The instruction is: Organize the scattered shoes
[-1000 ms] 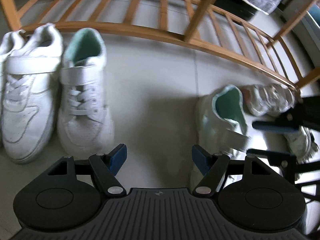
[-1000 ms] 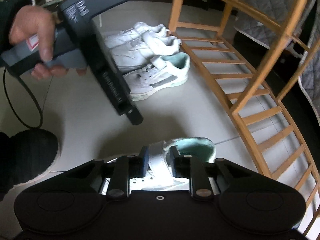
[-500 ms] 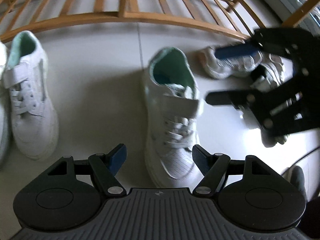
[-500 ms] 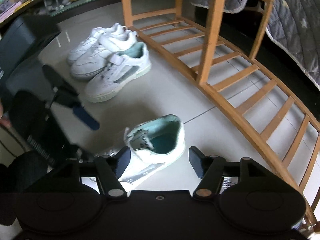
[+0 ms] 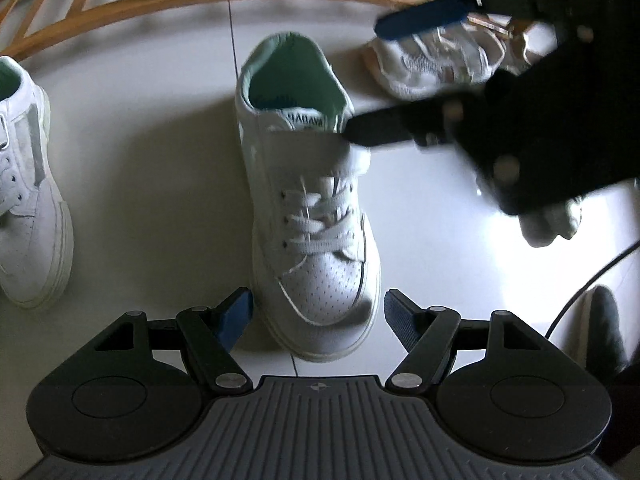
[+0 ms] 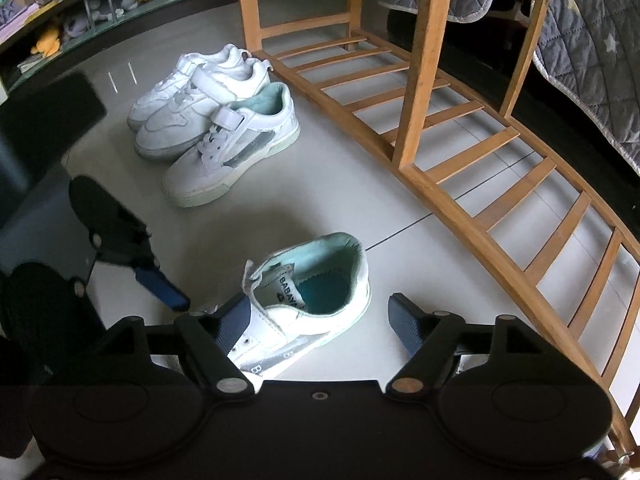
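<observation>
A white shoe with mint lining (image 5: 308,200) lies loose on the floor, its toe between the fingers of my open left gripper (image 5: 318,312), which touch nothing. My right gripper (image 6: 320,320) straddles the same shoe (image 6: 316,300) at the heel end. Its jaws are opening and its pads do not press on the shoe. It shows in the left wrist view as the right gripper (image 5: 366,80). The matching mint shoe (image 6: 232,148) stands in a row beside two white shoes (image 6: 192,96). One blue pad (image 6: 162,290) of my left gripper shows at the left.
A wooden slatted rack (image 6: 440,128) curves along the far side of the floor, with a grey quilt (image 6: 592,40) hanging over it. Pale mesh sneakers (image 5: 440,60) lie behind the right gripper. A cable (image 5: 592,284) and a dark shoe (image 5: 604,320) are at the right.
My right gripper was shut on the mint shoe's strap and has let go, its jaws spreading wide. My left gripper swung over from the row to the loose shoe.
</observation>
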Demonstrator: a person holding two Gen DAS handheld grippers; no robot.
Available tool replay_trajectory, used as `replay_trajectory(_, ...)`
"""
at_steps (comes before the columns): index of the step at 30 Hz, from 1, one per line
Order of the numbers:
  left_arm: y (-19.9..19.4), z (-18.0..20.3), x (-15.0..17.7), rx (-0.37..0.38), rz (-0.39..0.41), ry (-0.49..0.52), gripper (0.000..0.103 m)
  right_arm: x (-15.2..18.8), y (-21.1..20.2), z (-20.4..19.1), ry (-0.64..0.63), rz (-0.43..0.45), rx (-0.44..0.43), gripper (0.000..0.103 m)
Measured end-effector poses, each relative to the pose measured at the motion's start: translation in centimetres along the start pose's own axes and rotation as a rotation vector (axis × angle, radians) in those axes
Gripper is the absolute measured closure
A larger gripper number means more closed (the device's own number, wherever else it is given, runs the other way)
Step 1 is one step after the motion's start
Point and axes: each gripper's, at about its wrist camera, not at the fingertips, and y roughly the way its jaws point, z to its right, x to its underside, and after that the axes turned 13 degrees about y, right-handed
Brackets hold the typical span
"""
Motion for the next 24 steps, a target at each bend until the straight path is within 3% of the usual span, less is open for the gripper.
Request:
replay_trajectory(9, 0.6, -0.8, 0.3, 0.023, 0.002, -0.053, 0.034, -1.3, 0.9, 0.8, 0.027, 0.026, 0.043, 0.023)
replay_trajectory(16, 0.5, -1.4, 0.5, 0.024, 0.005, -0.059, 0.037, -0.8, 2.1, 0.7, -0.042, 0.017, 0.114, 0.023)
replay_trajectory(24, 0.5, -2.0, 0.7, 0.021, 0.004, -0.076, 0.038, -1.2, 2.6, 0.9, -0.057, 0.021, 0.132, 0.023)
